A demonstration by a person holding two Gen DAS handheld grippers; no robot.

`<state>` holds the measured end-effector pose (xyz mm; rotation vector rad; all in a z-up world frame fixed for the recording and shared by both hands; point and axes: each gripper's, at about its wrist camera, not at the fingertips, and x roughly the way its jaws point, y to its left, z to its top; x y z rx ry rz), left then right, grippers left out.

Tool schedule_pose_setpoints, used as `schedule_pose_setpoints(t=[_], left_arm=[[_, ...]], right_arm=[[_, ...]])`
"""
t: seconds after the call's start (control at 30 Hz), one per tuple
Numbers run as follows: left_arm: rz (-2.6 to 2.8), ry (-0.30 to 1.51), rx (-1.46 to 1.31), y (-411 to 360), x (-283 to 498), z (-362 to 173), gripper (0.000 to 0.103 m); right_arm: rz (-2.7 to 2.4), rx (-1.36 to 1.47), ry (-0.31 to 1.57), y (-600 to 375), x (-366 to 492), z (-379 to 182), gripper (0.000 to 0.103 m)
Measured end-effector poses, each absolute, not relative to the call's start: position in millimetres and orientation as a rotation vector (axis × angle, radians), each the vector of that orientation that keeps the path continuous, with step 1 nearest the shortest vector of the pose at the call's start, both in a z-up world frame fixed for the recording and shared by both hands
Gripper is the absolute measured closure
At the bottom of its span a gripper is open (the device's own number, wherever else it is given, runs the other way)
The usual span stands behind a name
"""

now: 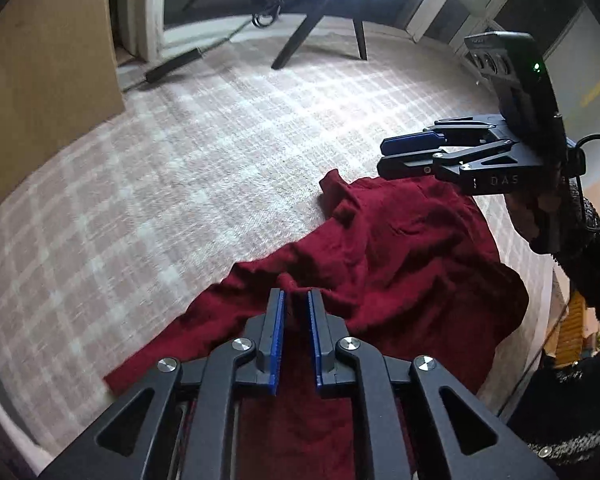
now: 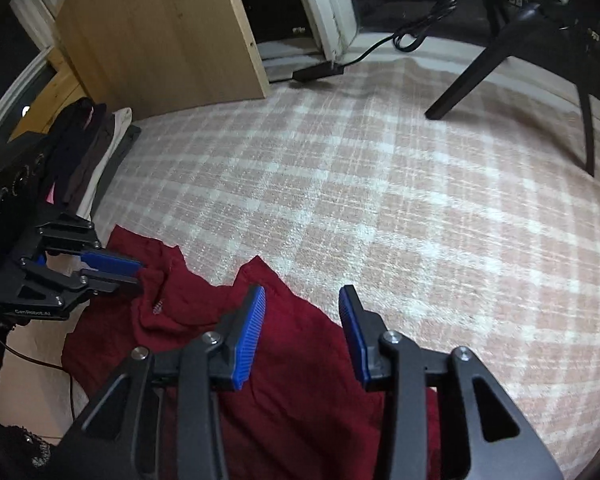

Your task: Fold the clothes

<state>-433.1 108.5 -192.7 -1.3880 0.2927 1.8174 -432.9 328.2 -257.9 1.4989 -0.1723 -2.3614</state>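
Observation:
A dark red garment lies crumpled on the pink plaid cloth. My left gripper has its fingers close together, pinching a raised fold of the red garment. In the right wrist view the left gripper grips the garment's edge at the left. My right gripper is open and empty, hovering above the red garment near its far edge. In the left wrist view the right gripper floats above the garment's far corner.
A stack of folded dark and light clothes lies at the left by a wooden panel. Black chair legs stand at the back right. A black power brick with a cord lies by the door frame.

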Motion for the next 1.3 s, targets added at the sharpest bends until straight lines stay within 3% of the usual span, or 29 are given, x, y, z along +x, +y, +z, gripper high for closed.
schedule_pose_setpoints(t=[0.17, 0.33, 0.43, 0.67, 0.8, 0.87, 1.1, 1.2, 1.3], left_arm=[[1.842, 0.293, -1.387, 104, -437, -184, 0.089], [1.914, 0.282, -1.345, 89, -444, -163, 0.085], [1.902, 0.263, -1.362, 91, -454, -168, 0.085], [1.756, 0.324, -1.476, 127, -453, -210, 0.085], [1.734, 0.344, -1.472, 136, -452, -215, 0.098], [1.779, 0.325, -1.439, 134, -455, -208, 0.099], [1.859, 0.198, -1.402, 126, -474, -195, 0.099], [1.885, 0.283, -1.403, 127, -473, -193, 0.097], [1.902, 0.327, -1.418, 110, -468, -189, 0.095]], right_arm=[[-2.312, 1.496, -0.223, 320, -442, -265, 0.065], [-2.267, 1.515, -0.152, 303, -446, -275, 0.066], [-2.288, 1.483, -0.103, 299, -441, -270, 0.097], [-2.351, 1.428, -0.158, 316, -436, -253, 0.098], [-2.383, 1.402, -0.164, 323, -432, -248, 0.099], [-2.404, 1.390, -0.168, 326, -430, -247, 0.099], [-2.494, 1.433, -0.159, 345, -441, -249, 0.099], [-2.536, 1.575, 0.009, 345, -444, -260, 0.093], [-2.543, 1.548, -0.076, 354, -440, -255, 0.092]])
